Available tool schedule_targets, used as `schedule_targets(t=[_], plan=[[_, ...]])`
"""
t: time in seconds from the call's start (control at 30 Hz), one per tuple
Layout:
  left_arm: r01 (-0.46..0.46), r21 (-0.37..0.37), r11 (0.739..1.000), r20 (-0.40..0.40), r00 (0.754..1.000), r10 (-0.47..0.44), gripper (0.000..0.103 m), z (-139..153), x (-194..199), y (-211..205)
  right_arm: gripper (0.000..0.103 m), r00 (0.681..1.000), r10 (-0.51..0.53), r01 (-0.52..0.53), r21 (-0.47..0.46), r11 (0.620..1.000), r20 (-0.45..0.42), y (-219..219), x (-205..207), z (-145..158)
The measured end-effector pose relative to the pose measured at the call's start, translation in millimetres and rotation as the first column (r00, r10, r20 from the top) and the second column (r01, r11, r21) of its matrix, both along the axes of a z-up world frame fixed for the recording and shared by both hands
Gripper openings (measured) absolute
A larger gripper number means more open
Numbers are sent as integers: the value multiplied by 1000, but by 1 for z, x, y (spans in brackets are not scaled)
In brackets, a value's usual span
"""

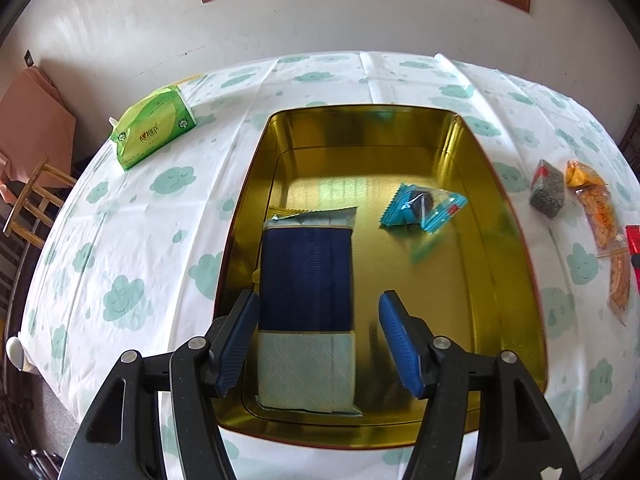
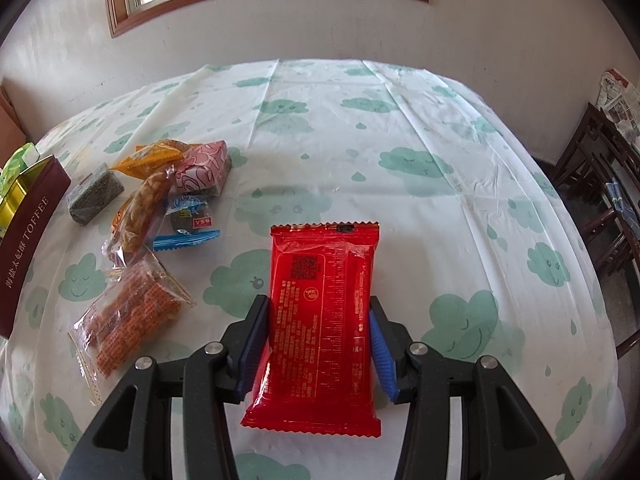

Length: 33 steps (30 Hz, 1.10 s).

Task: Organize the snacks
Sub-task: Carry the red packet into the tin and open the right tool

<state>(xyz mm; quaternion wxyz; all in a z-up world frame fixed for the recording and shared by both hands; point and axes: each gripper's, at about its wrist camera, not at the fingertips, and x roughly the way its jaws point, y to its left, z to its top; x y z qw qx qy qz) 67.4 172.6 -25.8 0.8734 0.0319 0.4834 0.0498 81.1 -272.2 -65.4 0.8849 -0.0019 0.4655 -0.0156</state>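
A gold tin (image 1: 504,216) stands open on the table. Inside lie a navy and pale-green packet (image 1: 306,300) at the left and a small blue-wrapped snack (image 1: 420,208) at the right. My left gripper (image 1: 318,340) is open above the tin, its left finger beside the navy packet. My right gripper (image 2: 318,344) is shut on a red packet (image 2: 322,320), fingers pressing both its long sides, just above the tablecloth. Loose snacks lie left of it: orange crisps (image 2: 128,316), a twisted fried snack (image 2: 144,208), a blue-wrapped snack (image 2: 188,220), a pink packet (image 2: 204,168), a grey-green block (image 2: 94,194).
A green tissue pack (image 1: 154,132) lies at the table's far left. The tin's maroon "TOFFEE" wall (image 2: 28,248) shows at the right wrist view's left edge. Wooden chairs stand off the left (image 1: 32,200) and right (image 2: 600,208) sides. Wall and window lie behind.
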Motion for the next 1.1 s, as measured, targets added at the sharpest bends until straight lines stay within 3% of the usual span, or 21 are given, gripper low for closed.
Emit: schedule_targets(t=[0.27,0.5,0.7,0.9,1.1], plan=[[-20,-5,1000,32,999,20,73,11,-11,0,49,999,-4,4,-3,1000,-43,1,4,2],[-69,1,998,57,996,69,76,19,-21,9,46,998,-46,46,-1,999,-44,4,4,2],[-131,-38,991,92,987,134,83,23,-30,23,44,997,-75,74,-31,997,-14,11,0,7],[-153,-56,987,104,982,158,84,23,-36,33,44,992,-104,104,-7,995,78,20,-9,40],[-159,-53,986,123,979,164,85,21,-41,35,44,992,20,-29,76,997,124,70,-13,73]])
